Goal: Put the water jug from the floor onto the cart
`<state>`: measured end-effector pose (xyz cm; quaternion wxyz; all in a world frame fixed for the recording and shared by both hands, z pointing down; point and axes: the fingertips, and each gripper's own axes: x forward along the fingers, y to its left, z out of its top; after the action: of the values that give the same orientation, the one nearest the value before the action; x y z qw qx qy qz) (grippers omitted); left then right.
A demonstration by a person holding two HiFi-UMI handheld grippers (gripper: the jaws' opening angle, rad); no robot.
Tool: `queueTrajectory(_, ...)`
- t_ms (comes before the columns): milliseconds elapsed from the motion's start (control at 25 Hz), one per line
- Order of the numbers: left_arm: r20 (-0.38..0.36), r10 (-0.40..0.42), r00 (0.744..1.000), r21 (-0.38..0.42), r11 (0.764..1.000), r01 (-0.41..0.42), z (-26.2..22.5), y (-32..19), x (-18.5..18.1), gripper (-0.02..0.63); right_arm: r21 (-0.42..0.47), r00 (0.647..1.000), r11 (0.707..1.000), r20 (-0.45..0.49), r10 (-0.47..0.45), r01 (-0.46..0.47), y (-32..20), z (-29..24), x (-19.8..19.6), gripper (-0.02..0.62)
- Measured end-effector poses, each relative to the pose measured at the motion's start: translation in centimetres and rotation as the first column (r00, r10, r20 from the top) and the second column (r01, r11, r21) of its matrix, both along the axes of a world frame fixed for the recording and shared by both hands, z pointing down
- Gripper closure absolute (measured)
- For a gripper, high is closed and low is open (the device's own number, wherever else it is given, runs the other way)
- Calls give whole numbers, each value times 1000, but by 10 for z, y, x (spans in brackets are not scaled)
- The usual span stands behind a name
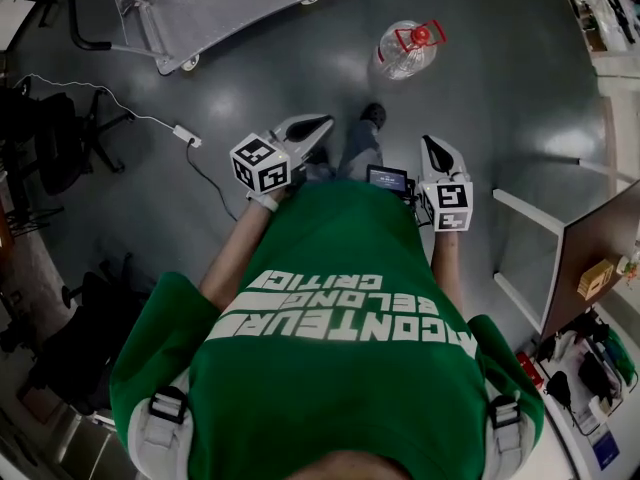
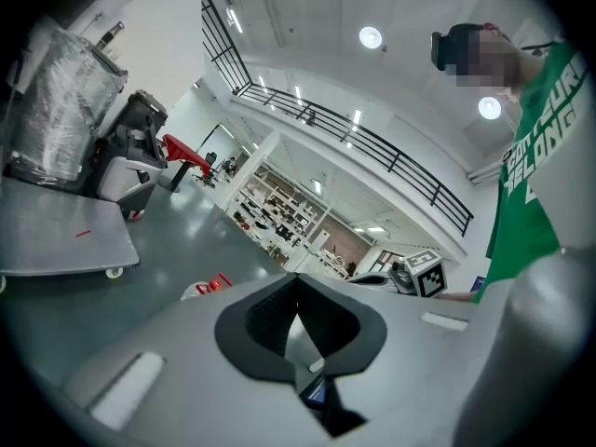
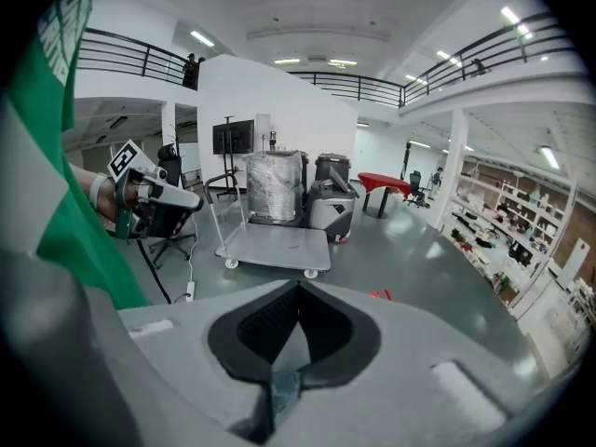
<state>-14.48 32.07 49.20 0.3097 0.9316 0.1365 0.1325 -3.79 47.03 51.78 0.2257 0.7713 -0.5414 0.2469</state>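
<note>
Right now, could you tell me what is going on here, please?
A person in a green shirt stands holding a gripper in each hand. The left gripper and the right gripper are both shut and hold nothing. The water jug stands on the floor ahead of them, untouched. The cart waits off to the left, so the lift has not yet begun.
</note>
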Motion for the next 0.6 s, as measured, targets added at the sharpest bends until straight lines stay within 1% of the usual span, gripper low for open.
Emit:
queueTrajectory(160, 22, -31, 999, -24, 999, 32, 5, -14, 13, 597, -9, 1000, 1000, -2, -24, 24, -17, 1, 21, 603)
queueTrajectory(320, 32, 19, 999, -16, 1000, -18, 4, -18, 40, 597, -23, 1000, 1000, 11, 1, -1, -24, 0, 48, 603)
queueTrajectory(480, 38, 31, 999, -19, 999, -30, 5, -28, 74, 597, -64, 999, 997, 13, -38, 39, -32, 7, 67, 601)
queueTrajectory(600, 42, 52, 998, -17, 999, -52, 6, -28, 104, 597, -67, 999, 997, 24, -36, 37, -32, 8, 86, 601)
